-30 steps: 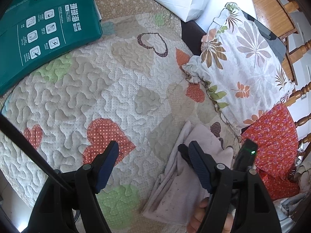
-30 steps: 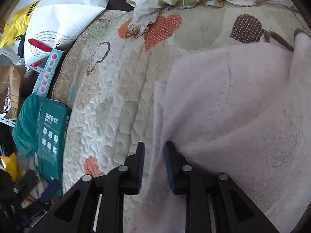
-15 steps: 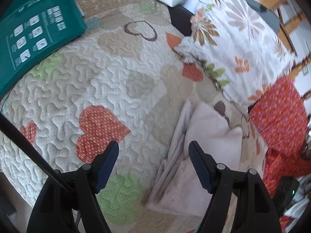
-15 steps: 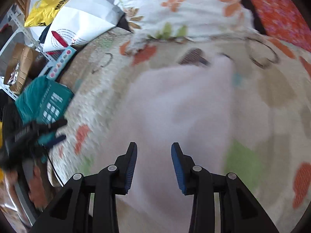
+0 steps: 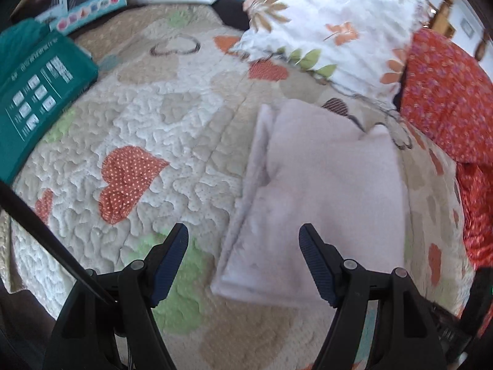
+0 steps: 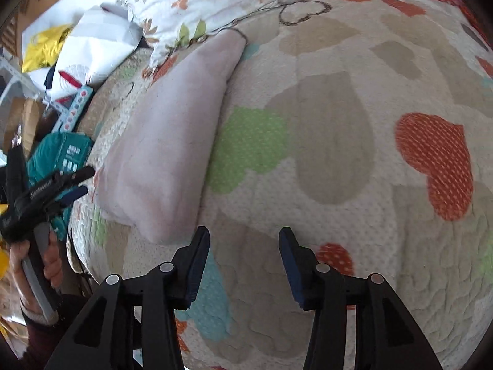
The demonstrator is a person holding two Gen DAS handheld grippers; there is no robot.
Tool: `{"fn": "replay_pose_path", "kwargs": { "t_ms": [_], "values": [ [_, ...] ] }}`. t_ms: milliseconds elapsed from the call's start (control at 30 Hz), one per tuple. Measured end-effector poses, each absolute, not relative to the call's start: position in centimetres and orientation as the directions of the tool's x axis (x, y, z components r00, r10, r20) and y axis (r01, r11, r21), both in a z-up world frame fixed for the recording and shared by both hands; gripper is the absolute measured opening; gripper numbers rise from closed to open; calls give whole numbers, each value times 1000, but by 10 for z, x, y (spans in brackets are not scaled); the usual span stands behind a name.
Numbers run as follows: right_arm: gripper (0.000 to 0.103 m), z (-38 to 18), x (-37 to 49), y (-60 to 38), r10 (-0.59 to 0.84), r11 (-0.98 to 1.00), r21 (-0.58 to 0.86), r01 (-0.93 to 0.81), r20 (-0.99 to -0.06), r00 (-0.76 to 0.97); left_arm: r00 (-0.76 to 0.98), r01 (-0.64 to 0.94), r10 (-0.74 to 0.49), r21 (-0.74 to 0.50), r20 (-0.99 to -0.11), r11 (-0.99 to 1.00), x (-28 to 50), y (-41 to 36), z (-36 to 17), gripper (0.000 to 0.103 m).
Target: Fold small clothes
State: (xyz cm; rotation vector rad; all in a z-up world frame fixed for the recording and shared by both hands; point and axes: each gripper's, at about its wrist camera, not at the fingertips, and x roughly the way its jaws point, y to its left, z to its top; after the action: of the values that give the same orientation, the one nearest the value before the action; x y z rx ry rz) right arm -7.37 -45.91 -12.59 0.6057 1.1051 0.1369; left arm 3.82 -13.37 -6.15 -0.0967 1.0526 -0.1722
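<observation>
Heart-patterned quilt (image 5: 191,141) underneath — teal package (image 5: 34,92) at edge, floral pillow (image 5: 332,27) (red-patterned fabric (image 5: 443,92) beside).

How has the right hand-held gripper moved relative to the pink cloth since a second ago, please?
Yes: the right hand-held gripper has let go and drawn back off the pink cloth, over bare quilt.

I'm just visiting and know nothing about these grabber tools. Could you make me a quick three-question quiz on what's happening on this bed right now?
1. True or false: the left gripper is clamped on the pale pink garment.
2. What lies closest to the garment's far end: (a) the green package, (b) the floral pillow, (c) the red floral cloth?
3. What shapes decorate the quilt under the right gripper?

Key
1. False: both grippers are open and empty; the garment lies folded on the quilt.
2. (b).
3. Hearts.
</observation>
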Motion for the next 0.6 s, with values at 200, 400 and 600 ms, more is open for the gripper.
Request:
{"fn": "replay_pose_path", "kwargs": {
  "t_ms": [200, 400, 600],
  "values": [
    [54, -117, -58, -453, 449, 793, 592, 142, -727, 519, 499, -22, -192, -234, -845, 972, 50, -105, -67, 87],
    [54, -140, -20, -439, 534, 717, 680, 152, -676, 507, 390, 37, -345, -360, -854, 932, 76, -108, -94, 87],
    [52, -157, 6, -424, 603, 631, 762, 147, -600, 526, 270, 165, -376, -342, -886, 925, 86, -151, -123, 87]
  ]
}}
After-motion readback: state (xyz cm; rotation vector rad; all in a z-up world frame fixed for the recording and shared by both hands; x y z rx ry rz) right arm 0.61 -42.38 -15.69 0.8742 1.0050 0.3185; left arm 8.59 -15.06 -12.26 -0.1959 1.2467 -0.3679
